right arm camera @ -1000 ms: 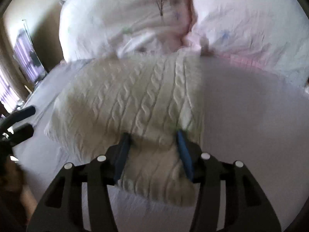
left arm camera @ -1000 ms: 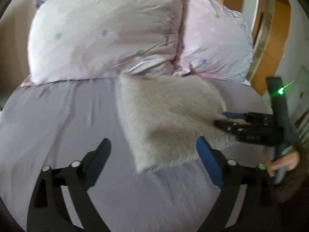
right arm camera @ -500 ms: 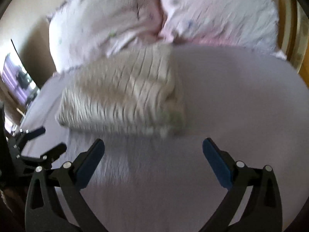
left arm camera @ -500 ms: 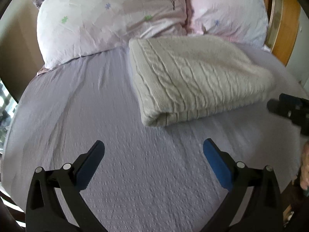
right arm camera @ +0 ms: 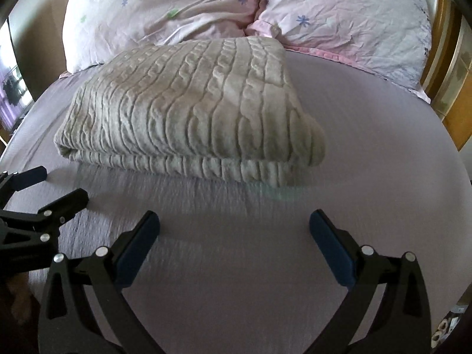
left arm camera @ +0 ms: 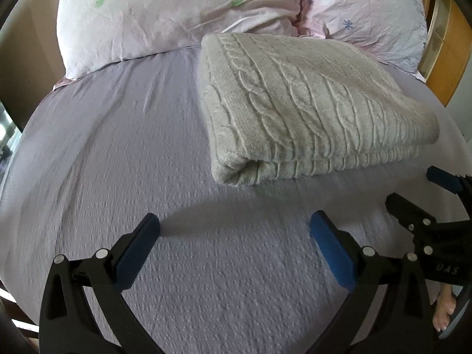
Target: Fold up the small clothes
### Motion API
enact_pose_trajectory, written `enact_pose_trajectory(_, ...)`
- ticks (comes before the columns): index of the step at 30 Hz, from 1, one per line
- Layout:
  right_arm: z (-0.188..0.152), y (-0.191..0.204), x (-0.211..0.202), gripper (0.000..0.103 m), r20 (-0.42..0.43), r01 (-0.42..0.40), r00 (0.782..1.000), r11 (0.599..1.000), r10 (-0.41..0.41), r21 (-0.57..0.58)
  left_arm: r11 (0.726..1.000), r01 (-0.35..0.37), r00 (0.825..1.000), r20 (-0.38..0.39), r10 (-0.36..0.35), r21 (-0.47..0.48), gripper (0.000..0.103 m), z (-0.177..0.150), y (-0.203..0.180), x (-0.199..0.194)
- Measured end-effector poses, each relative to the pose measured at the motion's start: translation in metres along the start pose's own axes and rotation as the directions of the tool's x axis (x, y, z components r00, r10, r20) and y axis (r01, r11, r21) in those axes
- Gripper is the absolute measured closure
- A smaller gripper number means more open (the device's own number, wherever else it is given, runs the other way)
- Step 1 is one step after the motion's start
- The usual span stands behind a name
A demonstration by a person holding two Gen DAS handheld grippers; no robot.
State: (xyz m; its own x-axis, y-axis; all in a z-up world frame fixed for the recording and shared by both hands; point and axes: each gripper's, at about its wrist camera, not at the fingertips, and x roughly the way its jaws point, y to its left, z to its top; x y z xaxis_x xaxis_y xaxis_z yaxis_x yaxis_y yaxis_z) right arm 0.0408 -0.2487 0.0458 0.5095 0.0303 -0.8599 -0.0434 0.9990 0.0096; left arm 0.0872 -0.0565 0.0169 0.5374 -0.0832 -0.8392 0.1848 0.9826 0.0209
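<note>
A cream cable-knit sweater (left arm camera: pixel 301 103) lies folded into a thick rectangle on the lilac bed sheet (left arm camera: pixel 124 153), near the pillows; it also shows in the right wrist view (right arm camera: pixel 191 109). My left gripper (left arm camera: pixel 234 230) is open and empty, hovering over the sheet in front of the sweater's near left corner. My right gripper (right arm camera: pixel 234 227) is open and empty, in front of the sweater's near edge. The right gripper shows at the right edge of the left wrist view (left arm camera: pixel 424 197), and the left gripper at the left edge of the right wrist view (right arm camera: pixel 44 188).
Two pale floral pillows (left arm camera: pixel 177 11) (left arm camera: pixel 365 8) lean at the head of the bed behind the sweater. A wooden headboard or cabinet (left arm camera: pixel 448 47) stands at the far right. Bare sheet (right arm camera: pixel 368 135) lies to the right of the sweater.
My right gripper let go of the sweater's edge and opened wide. Both grippers drew back toward the foot of the bed, leaving the sweater folded.
</note>
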Motion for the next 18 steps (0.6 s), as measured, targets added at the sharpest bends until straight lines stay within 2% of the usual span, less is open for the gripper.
enact_pose_trajectory(18,-0.0033,0.0,-0.0012,0.002,0.023,0.006,1.0,1.0,-0.006,0.011,1.0,-0.001,1.0,-0.001,0.001,-0.005,0.001,0.0028,0.0032,0.0003)
